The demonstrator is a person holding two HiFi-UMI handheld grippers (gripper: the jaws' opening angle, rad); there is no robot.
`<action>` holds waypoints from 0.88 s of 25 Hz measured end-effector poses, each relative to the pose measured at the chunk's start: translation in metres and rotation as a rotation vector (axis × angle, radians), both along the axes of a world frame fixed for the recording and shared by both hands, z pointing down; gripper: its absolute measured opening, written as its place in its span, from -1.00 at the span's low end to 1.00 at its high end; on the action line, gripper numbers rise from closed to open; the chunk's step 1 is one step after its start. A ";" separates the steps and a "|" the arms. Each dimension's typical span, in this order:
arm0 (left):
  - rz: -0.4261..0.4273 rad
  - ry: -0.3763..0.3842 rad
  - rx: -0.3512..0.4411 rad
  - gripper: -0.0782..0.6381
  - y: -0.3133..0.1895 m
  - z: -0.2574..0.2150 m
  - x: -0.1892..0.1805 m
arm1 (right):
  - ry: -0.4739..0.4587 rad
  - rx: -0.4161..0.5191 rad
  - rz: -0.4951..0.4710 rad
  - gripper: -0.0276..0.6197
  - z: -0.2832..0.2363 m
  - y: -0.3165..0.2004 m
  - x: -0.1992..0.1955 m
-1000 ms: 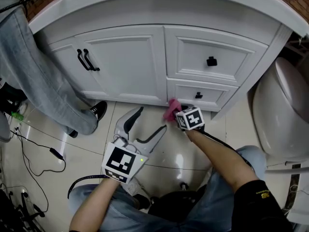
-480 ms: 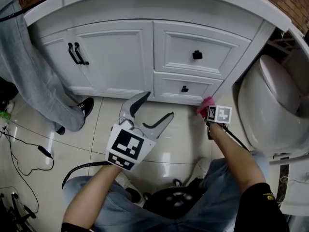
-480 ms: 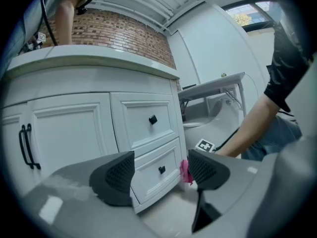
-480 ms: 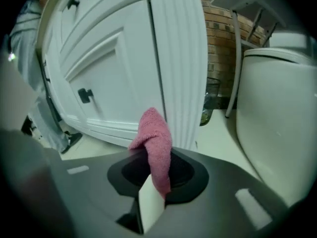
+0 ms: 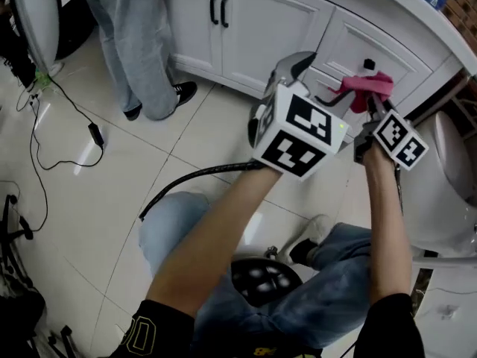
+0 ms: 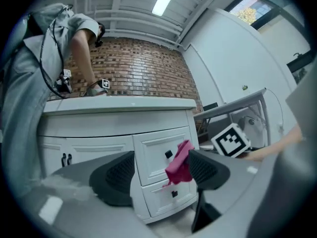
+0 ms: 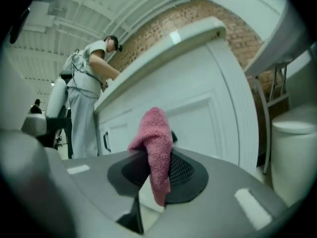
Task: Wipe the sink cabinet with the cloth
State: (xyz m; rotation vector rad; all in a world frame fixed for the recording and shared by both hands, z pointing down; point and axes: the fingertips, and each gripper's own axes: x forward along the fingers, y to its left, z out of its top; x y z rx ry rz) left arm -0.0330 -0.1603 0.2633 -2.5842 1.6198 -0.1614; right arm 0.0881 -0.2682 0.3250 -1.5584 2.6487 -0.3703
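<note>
Right gripper (image 5: 370,101): jaws clenched on cloth (image 5: 364,85); raised in front of cabinet (image 5: 261,28).
Cloth: pink terry, pinched mid-fold, one end standing above the jaws, the other hanging below them. It sits before the upper drawer (image 5: 350,39), just beside the knob (image 5: 367,64); contact with the drawer front cannot be told.
Left gripper (image 5: 317,80): jaws spread wide, nothing gripped; held up just left of the right gripper, pointed at the drawers.
Cabinet: white, curved top, two doors with paired black handles (image 5: 218,8) at left.
Toilet (image 5: 440,192): white, at cabinet's right.
Person (image 5: 141,36): standing at cabinet's left end.
Cable (image 5: 67,103): black, on tiled floor (image 5: 112,200).
</note>
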 end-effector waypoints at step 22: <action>-0.008 0.192 -0.033 0.18 0.152 -0.006 0.036 | 0.096 0.161 0.038 -0.69 -0.064 0.261 0.004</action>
